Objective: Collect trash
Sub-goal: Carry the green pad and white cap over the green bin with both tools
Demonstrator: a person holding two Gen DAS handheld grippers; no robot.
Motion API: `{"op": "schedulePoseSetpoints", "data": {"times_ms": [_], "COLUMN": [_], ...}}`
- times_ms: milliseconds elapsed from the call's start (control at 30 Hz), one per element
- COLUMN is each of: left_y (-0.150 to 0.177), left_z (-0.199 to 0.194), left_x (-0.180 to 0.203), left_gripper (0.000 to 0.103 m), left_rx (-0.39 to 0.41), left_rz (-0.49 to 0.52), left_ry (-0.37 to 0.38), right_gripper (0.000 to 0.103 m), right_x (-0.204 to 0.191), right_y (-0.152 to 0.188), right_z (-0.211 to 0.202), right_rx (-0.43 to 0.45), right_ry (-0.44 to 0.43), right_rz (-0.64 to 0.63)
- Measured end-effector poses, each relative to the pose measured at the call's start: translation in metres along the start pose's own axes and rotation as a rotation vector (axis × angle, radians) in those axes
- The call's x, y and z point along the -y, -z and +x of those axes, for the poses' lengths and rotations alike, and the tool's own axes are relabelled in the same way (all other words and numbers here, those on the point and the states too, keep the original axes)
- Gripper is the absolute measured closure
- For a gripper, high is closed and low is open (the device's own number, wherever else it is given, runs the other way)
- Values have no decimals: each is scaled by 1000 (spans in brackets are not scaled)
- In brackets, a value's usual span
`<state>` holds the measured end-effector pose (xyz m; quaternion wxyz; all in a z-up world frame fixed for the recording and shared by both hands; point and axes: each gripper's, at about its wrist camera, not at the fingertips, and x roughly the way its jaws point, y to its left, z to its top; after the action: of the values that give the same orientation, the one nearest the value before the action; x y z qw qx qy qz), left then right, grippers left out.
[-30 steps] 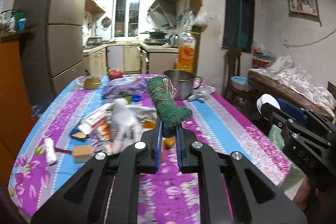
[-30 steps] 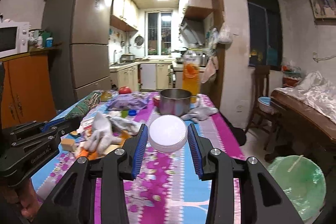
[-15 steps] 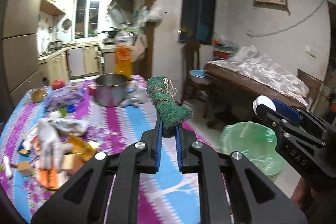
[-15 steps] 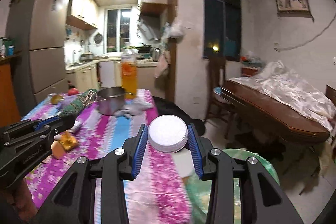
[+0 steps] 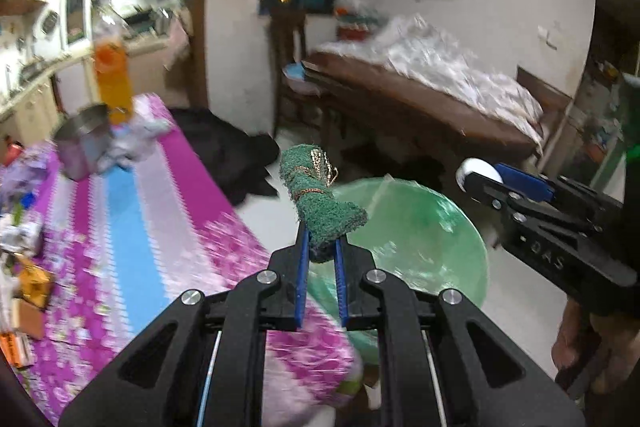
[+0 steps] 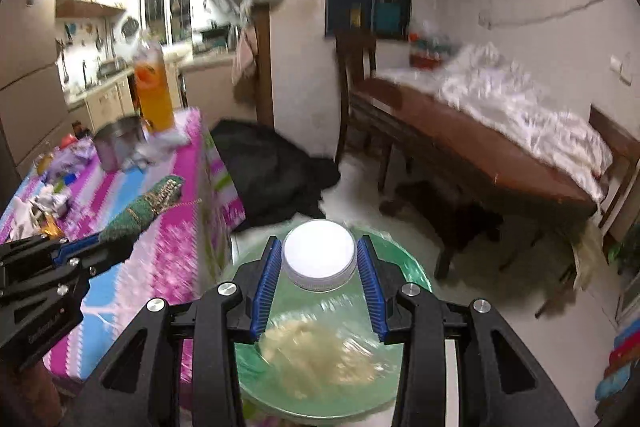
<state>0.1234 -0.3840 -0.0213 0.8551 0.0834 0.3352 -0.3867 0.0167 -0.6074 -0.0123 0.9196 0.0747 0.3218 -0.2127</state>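
**Inspector A:** What did the left gripper [image 5: 321,253] hold?

**Inspector B:** Its blue pads were closed nearly together on the lower end of a rolled green scouring cloth [image 5: 318,199] bound with gold thread. The roll stood up past the fingertips, over the table's edge and the near rim of the green-lined trash bin [image 5: 420,239].

**Inspector A:** And the right gripper [image 6: 319,257]?

**Inspector B:** Its fingers were partly open, pressing both sides of a white screw lid [image 6: 319,253]. The lid sat directly above the bin, which stood on the floor just beside the table [image 6: 160,267]. Pale crumbly waste [image 6: 316,355] lay inside the liner.

**Inspector A:** Any legible writing?

**Inspector B:** In the left wrist view, the right gripper's side read "DAS". Lettering on the left gripper's body in the right wrist view was too blurred to read.

**Inspector A:** What was left on the table?

**Inspector B:** A steel pot [image 6: 118,143], an orange drink bottle [image 6: 154,95] behind it, and assorted wrappers [image 5: 24,291] on the striped pink and blue cloth. Motion blur obscured their labels.
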Motion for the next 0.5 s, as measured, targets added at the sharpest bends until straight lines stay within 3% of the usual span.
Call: {"op": "schedulePoseSetpoints", "data": {"times_ms": [267,500], "left_y": [-8,-10], "left_z": [55,91], "left_x": [27,42], "left_gripper": [93,93], "left_rx": [-191,-366], "left_rz": [-20,-43], "left_ry": [62,108], "right_gripper": [63,63], "right_x": [30,38], "right_y": [10,18], "right_z": [72,107], "right_rx": [-235,-334], "right_ry": [3,-13], "right_rz": [-23,-27]}}
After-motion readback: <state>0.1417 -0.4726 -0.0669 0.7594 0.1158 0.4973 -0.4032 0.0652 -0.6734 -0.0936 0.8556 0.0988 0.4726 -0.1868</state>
